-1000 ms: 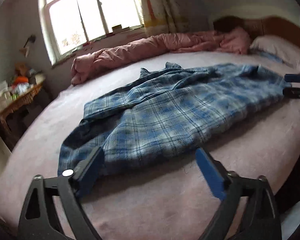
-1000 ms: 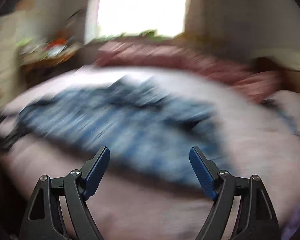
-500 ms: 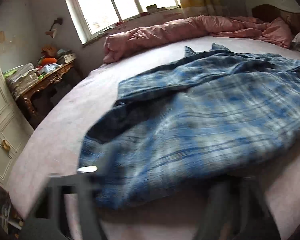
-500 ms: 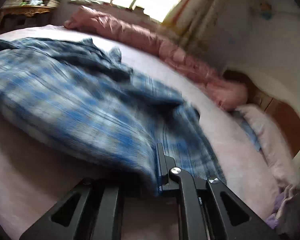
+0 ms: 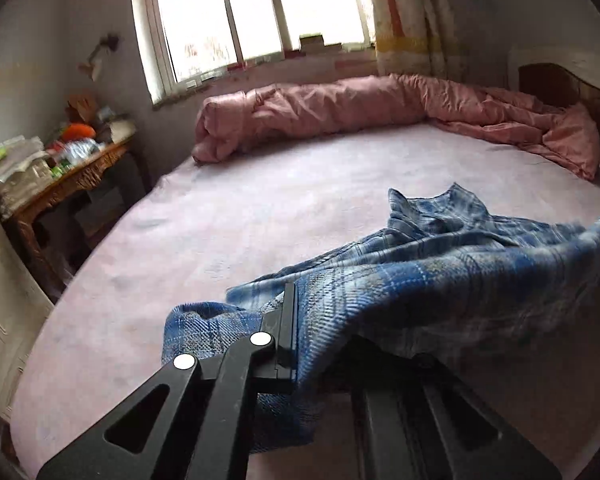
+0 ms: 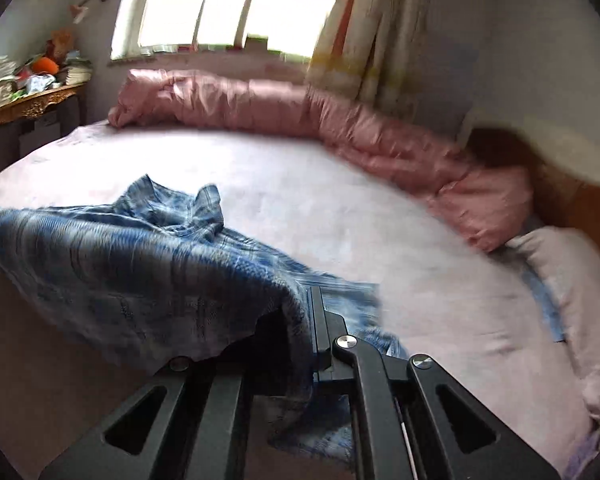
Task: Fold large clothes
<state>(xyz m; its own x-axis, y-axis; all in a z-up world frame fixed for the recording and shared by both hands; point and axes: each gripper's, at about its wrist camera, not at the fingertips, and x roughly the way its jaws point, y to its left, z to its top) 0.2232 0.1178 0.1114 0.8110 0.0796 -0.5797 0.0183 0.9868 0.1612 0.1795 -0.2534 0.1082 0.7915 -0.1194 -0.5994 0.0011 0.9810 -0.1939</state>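
A blue plaid shirt (image 5: 440,276) lies partly on the pink bed (image 5: 280,208), its collar (image 5: 440,208) toward the far side. My left gripper (image 5: 296,320) is shut on the shirt's near edge and holds it lifted above the sheet. My right gripper (image 6: 310,320) is shut on the other end of the same edge of the shirt (image 6: 120,264). The cloth hangs stretched between the two grippers and drapes over the fingers, hiding one finger of each.
A rolled pink duvet (image 5: 340,108) lies along the far side of the bed under the window (image 5: 260,12). A cluttered wooden side table (image 5: 60,176) stands at the left. A pillow (image 6: 572,280) and the headboard (image 6: 572,200) are at the right.
Both grippers were open near the shirt's edge, then closed on it. They have lifted the edge and carried it toward the collar, so the shirt now covers less of the bed.
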